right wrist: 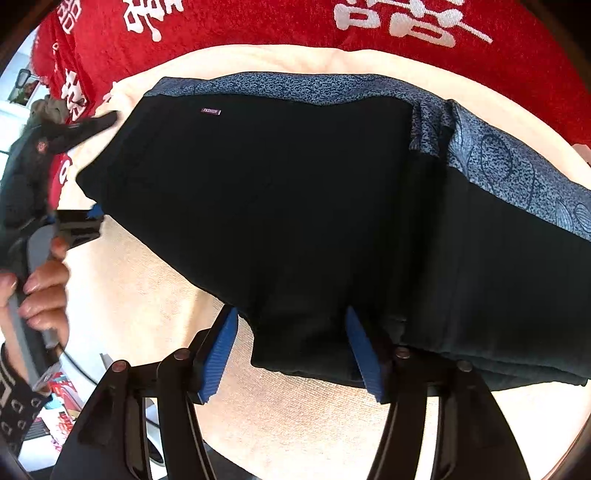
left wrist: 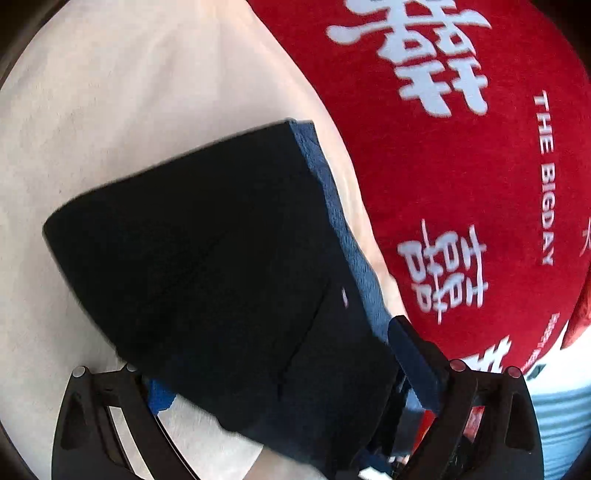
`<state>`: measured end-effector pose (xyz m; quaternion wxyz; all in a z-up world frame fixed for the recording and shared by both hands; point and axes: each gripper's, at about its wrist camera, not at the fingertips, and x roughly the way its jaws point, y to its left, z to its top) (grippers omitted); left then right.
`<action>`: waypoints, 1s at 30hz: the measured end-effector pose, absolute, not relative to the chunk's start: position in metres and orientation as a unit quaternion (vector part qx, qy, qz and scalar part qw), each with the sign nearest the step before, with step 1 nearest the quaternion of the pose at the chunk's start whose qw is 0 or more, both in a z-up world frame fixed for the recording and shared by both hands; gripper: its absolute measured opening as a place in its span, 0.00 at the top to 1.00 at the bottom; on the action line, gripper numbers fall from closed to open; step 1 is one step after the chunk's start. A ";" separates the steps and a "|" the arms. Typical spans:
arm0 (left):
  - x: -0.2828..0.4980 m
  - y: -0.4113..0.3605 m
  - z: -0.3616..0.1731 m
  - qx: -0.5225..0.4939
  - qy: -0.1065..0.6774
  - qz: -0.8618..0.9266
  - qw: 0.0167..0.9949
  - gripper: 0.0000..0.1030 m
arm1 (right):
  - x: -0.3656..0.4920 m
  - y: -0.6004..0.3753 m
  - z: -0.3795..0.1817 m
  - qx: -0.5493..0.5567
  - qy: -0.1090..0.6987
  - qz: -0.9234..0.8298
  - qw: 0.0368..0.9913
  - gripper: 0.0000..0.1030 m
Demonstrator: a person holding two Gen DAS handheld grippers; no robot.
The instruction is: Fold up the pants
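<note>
The black pants (right wrist: pixel 280 206) with a blue patterned side stripe (right wrist: pixel 491 162) lie folded on a cream cloth (right wrist: pixel 147 295). In the left wrist view the pants (left wrist: pixel 221 258) fill the space between my left gripper's (left wrist: pixel 284 365) wide-apart fingers, and the fabric overlaps them. My left gripper also shows in the right wrist view (right wrist: pixel 79 170) at the pants' left end, held by a hand. My right gripper (right wrist: pixel 291 343) is open, its blue pads (right wrist: pixel 218 350) on either side of the pants' near edge.
A red blanket with white characters (left wrist: pixel 461 166) lies beyond the cream cloth, also in the right wrist view (right wrist: pixel 258 22). The hand holding the left gripper's handle (right wrist: pixel 40 291) is at the left. Clutter lies below the table edge (right wrist: pixel 62 402) at the bottom left.
</note>
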<state>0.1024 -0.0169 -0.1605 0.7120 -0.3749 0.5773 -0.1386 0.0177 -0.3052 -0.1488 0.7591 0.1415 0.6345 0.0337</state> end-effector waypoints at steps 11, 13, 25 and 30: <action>0.105 -0.060 -0.120 -0.099 0.579 -0.081 0.805 0.66 | 0.041 -0.336 -0.102 0.200 0.629 0.059 0.749 0.35; 0.093 -0.084 -0.107 -0.013 0.549 -0.092 0.830 0.66 | 0.061 -0.342 -0.082 0.216 0.627 0.075 0.744 0.31; 0.066 -0.137 -0.096 0.199 0.473 -0.124 0.849 0.66 | 0.229 -0.239 -0.051 0.195 0.711 0.211 0.642 0.19; 0.059 -0.141 -0.096 0.222 0.464 -0.123 0.849 0.66 | 0.257 -0.183 -0.071 0.121 0.751 0.220 0.610 0.19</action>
